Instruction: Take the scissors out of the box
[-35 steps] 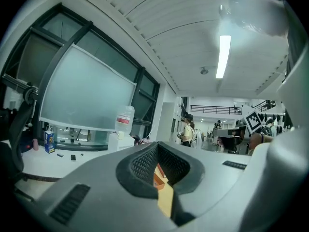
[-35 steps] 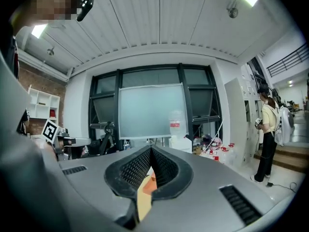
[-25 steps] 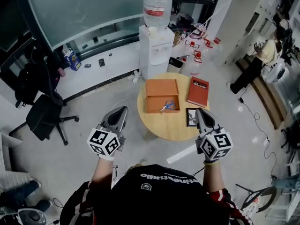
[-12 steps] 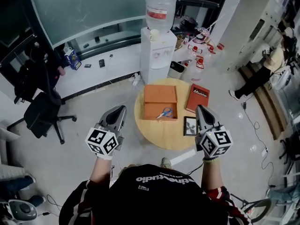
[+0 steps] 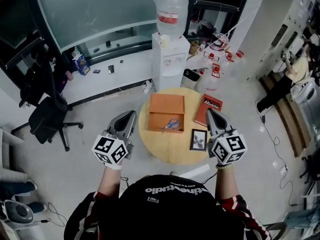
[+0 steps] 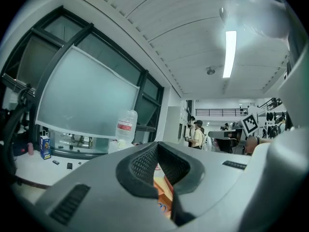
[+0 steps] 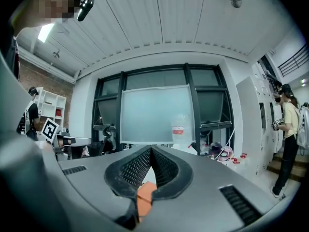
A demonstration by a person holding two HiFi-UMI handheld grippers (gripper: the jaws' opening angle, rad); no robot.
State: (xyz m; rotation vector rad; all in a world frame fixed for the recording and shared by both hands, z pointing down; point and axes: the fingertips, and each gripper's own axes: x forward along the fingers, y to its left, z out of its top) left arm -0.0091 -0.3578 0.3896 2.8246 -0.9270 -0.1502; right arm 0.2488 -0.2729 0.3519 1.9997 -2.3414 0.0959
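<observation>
On round table [image 5: 170,150], box [image 5: 166,104] now nearer

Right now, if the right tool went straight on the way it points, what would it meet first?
Nothing near: the right tool points level, above the round table. The way looks free as far as the frosted panel, though depth is unclear.
</observation>
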